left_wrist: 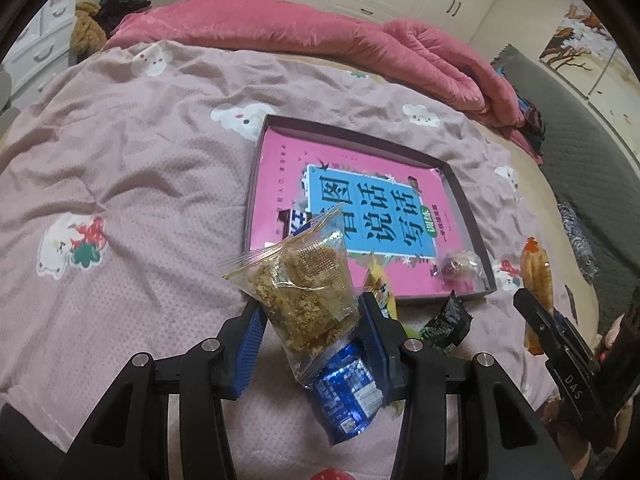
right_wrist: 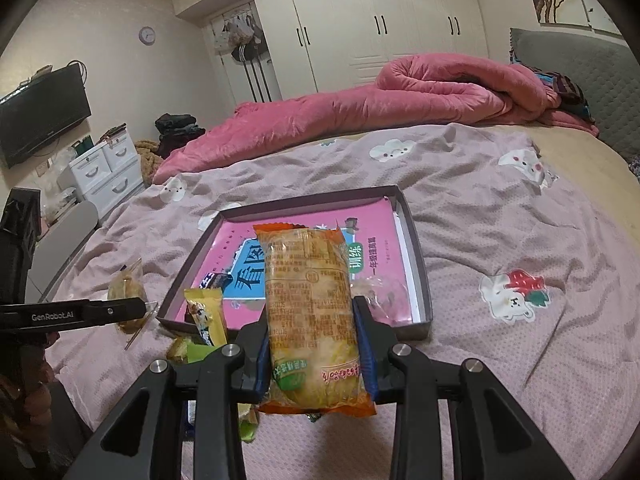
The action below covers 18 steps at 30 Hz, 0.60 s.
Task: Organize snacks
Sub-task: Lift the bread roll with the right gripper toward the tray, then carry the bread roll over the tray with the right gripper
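Snacks in both grips, mid-sort on the bed: my left gripper is clamped on a clear packet of crumbly brown cake, and my right gripper is clamped on an orange-trimmed packet of yellow pastry, each lifted off the pink bedsheet. Just beyond them lies the shallow box lid, lined with a pink book, holding a dark bar at its near left and a round clear-wrapped sweet at its near right. A blue packet, a black-and-green packet and a yellow bar lie loose on the sheet near the lid. I judge this the carry stage; next I would need to reach over the near wall and set both down on bare book cover.
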### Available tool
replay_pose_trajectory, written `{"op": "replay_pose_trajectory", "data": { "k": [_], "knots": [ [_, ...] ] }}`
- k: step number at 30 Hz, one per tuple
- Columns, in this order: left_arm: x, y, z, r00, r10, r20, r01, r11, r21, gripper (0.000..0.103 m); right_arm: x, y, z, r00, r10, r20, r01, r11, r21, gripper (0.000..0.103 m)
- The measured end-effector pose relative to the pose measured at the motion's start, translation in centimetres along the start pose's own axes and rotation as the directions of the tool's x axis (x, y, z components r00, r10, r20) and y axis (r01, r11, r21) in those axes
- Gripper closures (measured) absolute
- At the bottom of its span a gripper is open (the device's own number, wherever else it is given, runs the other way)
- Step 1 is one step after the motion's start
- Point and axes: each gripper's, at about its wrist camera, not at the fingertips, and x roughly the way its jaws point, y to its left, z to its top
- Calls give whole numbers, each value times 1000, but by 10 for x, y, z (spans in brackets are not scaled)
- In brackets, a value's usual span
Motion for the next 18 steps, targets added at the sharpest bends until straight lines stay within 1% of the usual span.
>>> {"op": "replay_pose_trajectory", "data": {
  "k": [9, 18],
  "knots": [
    [4, -7, 14, 1000, -14, 21, 14, 999, 31, 55, 11, 14, 10, 1000, 9, -2, -9, 1000, -16, 68],
    [14, 0, 20, 1000, -13, 14, 13, 1000, 19, 55, 29, 24, 15, 999, 34, -20, -34, 999, -16, 68]
  ]
}}
